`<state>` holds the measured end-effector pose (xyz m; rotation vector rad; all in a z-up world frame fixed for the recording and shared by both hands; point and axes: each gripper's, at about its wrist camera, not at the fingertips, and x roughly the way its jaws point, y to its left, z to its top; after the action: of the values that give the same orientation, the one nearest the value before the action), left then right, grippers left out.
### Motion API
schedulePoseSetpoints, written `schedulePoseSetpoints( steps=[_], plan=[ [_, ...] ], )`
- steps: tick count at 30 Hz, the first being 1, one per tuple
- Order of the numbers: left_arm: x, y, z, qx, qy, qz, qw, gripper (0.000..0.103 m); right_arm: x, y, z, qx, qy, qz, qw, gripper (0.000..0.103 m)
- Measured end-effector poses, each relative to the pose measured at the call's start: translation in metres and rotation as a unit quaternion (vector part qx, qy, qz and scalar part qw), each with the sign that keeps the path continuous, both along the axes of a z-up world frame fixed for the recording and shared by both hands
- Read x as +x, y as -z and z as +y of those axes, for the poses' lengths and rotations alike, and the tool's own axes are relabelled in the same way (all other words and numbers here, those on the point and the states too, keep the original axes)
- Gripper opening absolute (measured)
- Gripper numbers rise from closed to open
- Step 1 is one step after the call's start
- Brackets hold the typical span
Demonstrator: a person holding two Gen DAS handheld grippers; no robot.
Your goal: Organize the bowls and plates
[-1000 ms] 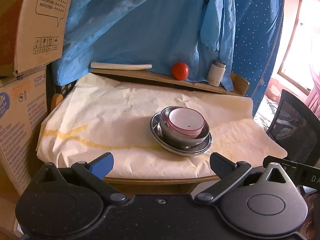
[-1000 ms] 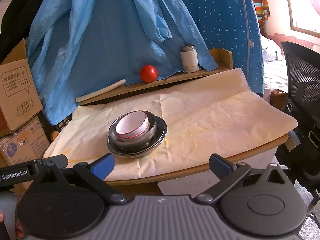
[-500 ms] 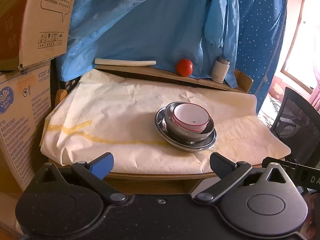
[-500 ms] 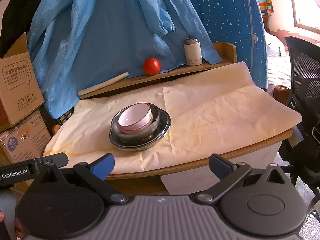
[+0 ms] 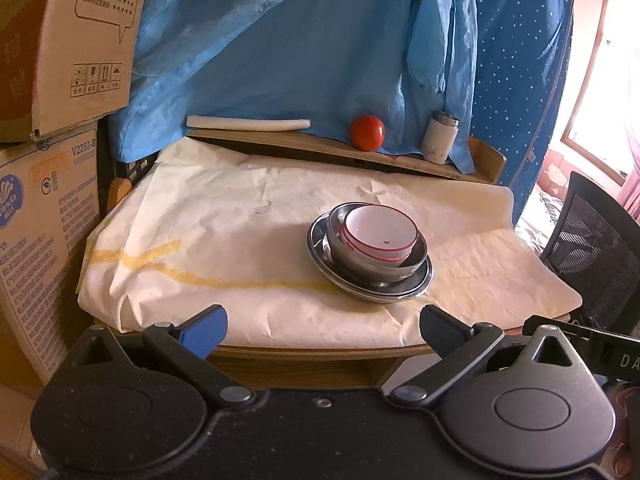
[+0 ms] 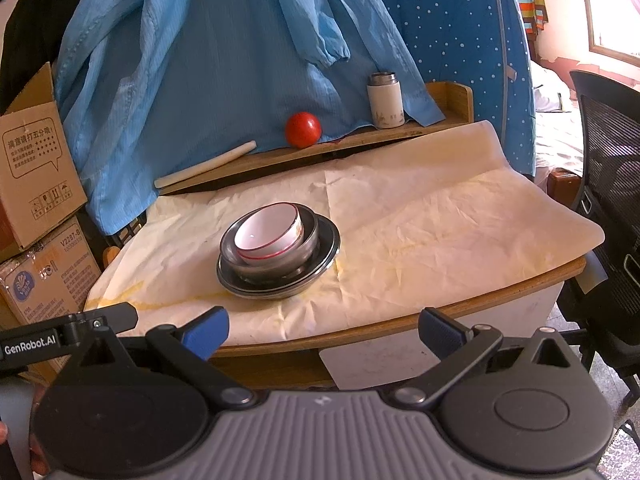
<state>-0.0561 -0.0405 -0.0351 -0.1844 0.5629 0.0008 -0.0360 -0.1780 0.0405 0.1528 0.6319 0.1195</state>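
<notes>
Nested stack — white bowl [image 5: 378, 232] inside steel bowl [image 5: 376, 258] on steel plate [image 5: 370, 280] — sits mid-tabletop [image 6: 440, 232], far of both empty hand-held grippers, fingers apart: right of left hand-held gripper [image 5: 323, 326], left of right hand-held gripper [image 6: 323, 326], about equidistant; no long axis.

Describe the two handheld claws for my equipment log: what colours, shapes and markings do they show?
The left claw has a black speckled body with two round pivot housings, black linkage arms with silver rivets, and blue pads on the fingers. The right claw has the same shape, but its body has a grey ribbed centre. A black bar beside it reads GenRobot.AI in white.
</notes>
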Motion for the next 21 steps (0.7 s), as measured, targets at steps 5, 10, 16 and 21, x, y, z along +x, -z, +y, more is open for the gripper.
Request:
schedulePoseSetpoints(
  steps=[5, 10, 16, 21],
  plan=[
    [0.0024, 0.0004, -0.0010, 0.001, 0.003, 0.001, 1.0000, 0.102, 0.0001, 0.0004, -0.0012, 0.001, 0.001, 0.001, 1.000, 0.103],
    [0.0029, 0.0008, -0.0017, 0.001, 0.004, 0.001, 1.0000, 0.102, 0.0005, 0.0013, -0.0024, 0.001, 0.001, 0.001, 1.000, 0.103],
    [0.0028, 0.0010, -0.0021, 0.000, 0.005, 0.000, 1.0000, 0.102, 0.0007, 0.0015, -0.0033, 0.001, 0.000, 0.001, 1.000, 0.103],
    [0.0032, 0.0021, -0.0005, -0.001, 0.005, 0.001, 1.0000, 0.102, 0.0010, 0.0014, -0.0023, 0.001, 0.000, 0.001, 1.000, 0.103]
  ],
)
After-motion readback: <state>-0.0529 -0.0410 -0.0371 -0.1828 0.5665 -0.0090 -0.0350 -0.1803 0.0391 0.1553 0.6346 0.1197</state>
